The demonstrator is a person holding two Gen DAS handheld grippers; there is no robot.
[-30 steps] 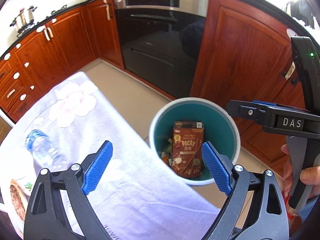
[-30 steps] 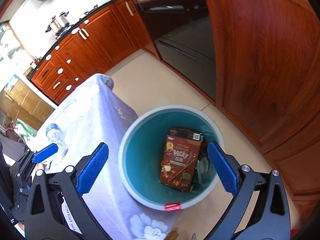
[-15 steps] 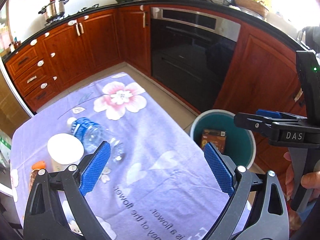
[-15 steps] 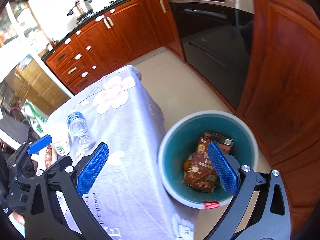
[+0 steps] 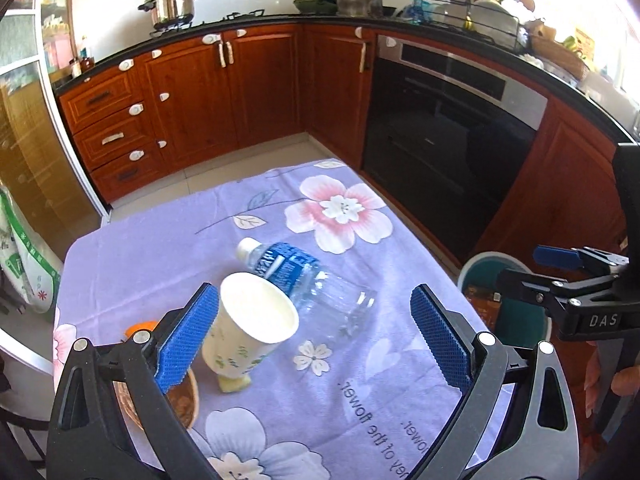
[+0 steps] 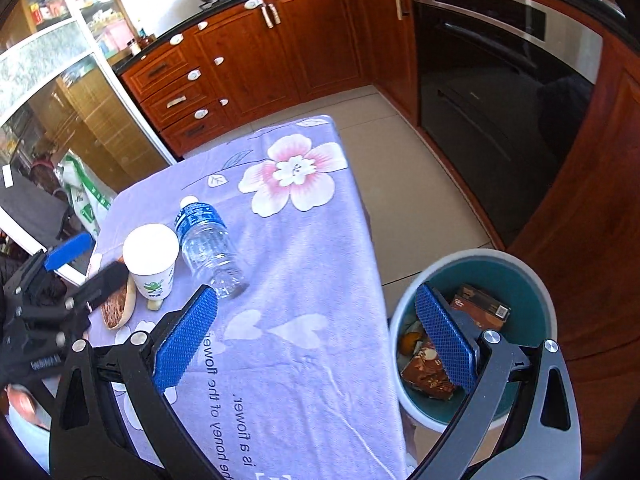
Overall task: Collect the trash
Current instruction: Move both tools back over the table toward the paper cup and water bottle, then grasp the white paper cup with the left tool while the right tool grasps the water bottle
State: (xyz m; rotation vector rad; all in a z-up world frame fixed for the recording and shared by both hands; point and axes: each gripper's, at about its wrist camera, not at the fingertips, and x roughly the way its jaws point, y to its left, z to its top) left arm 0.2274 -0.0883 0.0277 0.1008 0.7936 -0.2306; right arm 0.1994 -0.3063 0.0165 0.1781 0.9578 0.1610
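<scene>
A clear plastic bottle (image 5: 308,280) with a blue label lies on its side on the purple flowered tablecloth (image 5: 352,392). A white paper cup (image 5: 248,324) stands beside it, close to my left finger pad. My left gripper (image 5: 316,336) is open and empty above them. My right gripper (image 6: 316,340) is open and empty, over the table's right edge and the bin (image 6: 532,276). The teal bin holds a brown Pocky box (image 6: 480,308) and other scraps. The bottle (image 6: 208,248) and cup (image 6: 152,256) also show in the right wrist view.
A brown bowl-like item (image 6: 118,306) and a small yellow scrap (image 5: 234,384) lie by the cup. Something orange (image 5: 140,326) sits behind my left finger. Wooden cabinets (image 5: 224,92) and a black oven (image 5: 444,132) ring the floor. The bin (image 5: 480,268) stands off the table's right edge.
Both grippers have swung left from the bin toward the table. The left one now faces the bottle and cup. Both stayed open and empty.
</scene>
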